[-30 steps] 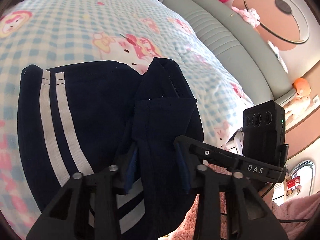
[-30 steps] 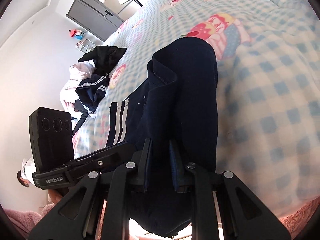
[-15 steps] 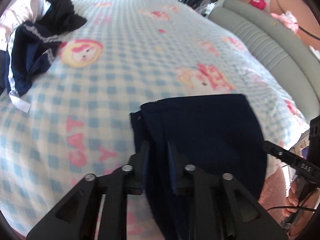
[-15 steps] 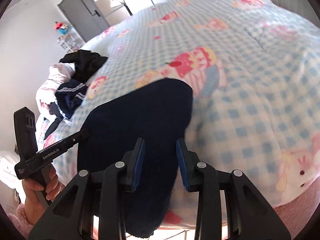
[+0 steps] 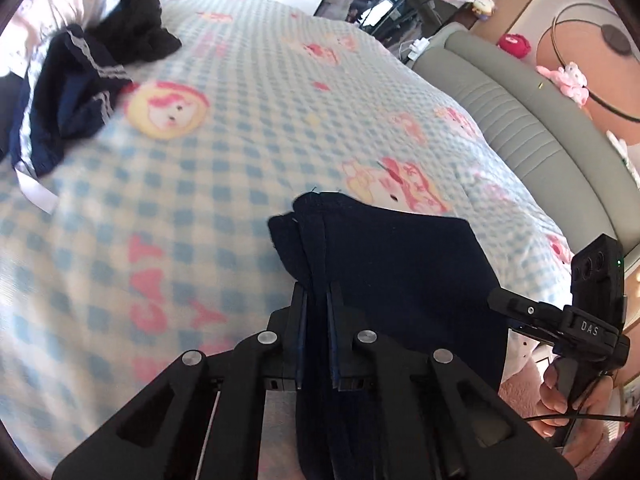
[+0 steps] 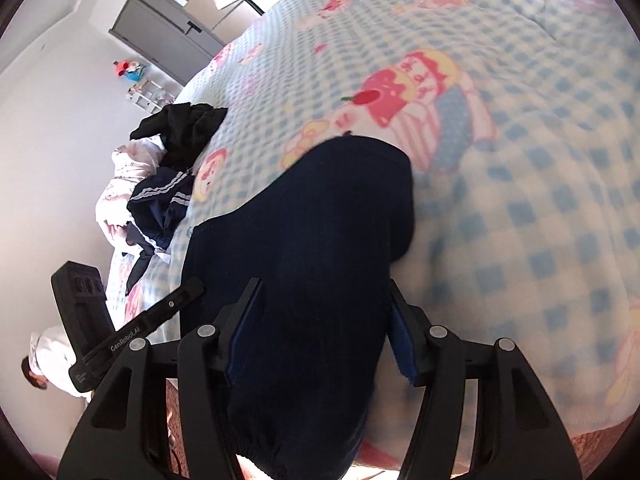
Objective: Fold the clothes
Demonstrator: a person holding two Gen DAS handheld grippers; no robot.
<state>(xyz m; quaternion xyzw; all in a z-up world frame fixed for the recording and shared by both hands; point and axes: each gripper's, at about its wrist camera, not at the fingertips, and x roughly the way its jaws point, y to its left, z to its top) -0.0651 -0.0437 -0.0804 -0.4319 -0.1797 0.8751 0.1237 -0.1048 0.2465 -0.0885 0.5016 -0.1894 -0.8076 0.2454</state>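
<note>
Left wrist: gripper (image 5: 317, 312) pinching garment (image 5: 400, 272); right gripper (image 6: 320, 320) spread.

My right tongs (image 6: 320, 332) stand spread wide, one finger on each side of the folded navy garment (image 6: 304, 248) lying on the checked bed (image 6: 540, 184). A heap of dark and pale clothes (image 6: 160, 176) sits at the bed's far edge.

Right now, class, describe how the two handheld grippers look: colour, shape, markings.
Both the left gripper and the right gripper are matte black angular linkages with silver pivot bolts and blue finger pads. Each carries a boxy black camera module; white lettering reads "GenRobot.AI" and "DAS".
</note>
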